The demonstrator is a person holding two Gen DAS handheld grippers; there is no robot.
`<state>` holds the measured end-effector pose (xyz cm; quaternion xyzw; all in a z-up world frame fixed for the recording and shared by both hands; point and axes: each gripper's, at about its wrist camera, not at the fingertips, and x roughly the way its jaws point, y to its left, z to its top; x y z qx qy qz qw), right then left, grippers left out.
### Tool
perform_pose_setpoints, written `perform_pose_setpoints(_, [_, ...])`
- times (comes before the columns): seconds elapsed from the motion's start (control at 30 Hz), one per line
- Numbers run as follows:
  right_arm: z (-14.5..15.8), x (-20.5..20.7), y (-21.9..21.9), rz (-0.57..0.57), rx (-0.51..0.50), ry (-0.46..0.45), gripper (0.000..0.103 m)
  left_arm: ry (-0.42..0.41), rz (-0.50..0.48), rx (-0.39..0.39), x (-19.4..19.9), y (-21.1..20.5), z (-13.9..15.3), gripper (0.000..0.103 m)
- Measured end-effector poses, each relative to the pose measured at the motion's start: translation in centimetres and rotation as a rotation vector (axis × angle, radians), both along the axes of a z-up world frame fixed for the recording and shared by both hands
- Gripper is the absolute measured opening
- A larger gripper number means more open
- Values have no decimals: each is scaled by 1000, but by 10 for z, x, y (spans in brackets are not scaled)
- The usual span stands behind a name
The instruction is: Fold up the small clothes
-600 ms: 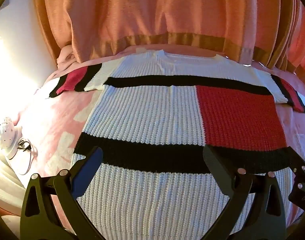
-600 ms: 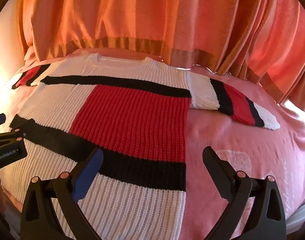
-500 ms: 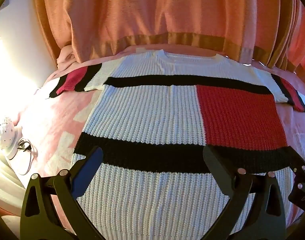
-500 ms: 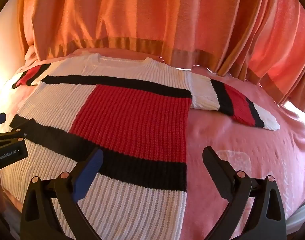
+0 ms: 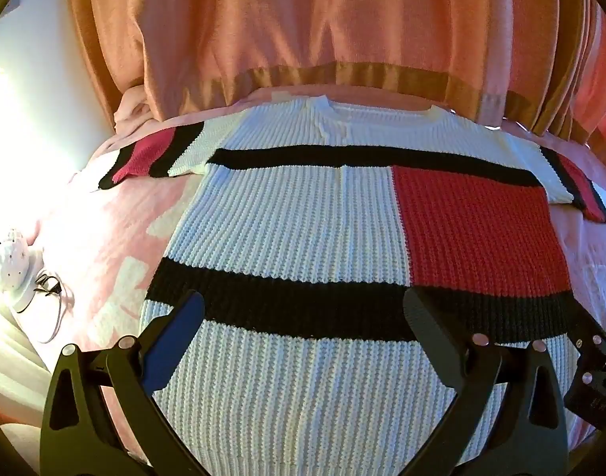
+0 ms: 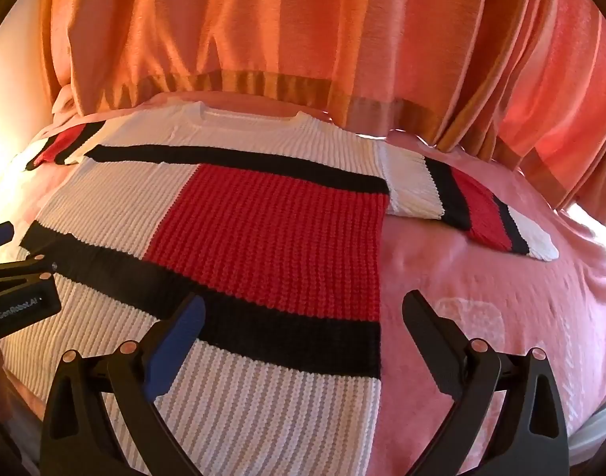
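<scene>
Sweater [image 5: 303, 238] lies flat on the pink bed [image 6: 501, 297], collar at twelve o'clock, unchanged. Left tongs [image 5: 303, 317] and right tongs [image 6: 303, 317] stay spread wide and empty; folding hasn't begun.

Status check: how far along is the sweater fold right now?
Done: the knit sweater lies spread flat on the pink bedspread, both sleeves out to the sides. In hand: nothing; the left tongs and right tongs hover wide open above its lower part, gripping no fabric. Left: every fold, since no sleeve or hem is turned in yet.
</scene>
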<state>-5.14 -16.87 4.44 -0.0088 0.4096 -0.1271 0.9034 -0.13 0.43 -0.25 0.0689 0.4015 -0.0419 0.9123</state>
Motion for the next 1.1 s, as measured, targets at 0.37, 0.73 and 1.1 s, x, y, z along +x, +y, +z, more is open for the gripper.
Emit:
perform_pose_setpoints(0.37, [-2,0,4,4,7,4,98,9,0,9,0,-3,-4,98])
perform_pose_setpoints(0.73, [-3,0,8,5,13,7,98,10,2,15,0,-7,-2,98])
perform_pose_setpoints(1.1, [-3,1,9,10,17,11,98,12,2,15,1,-5,-2,98])
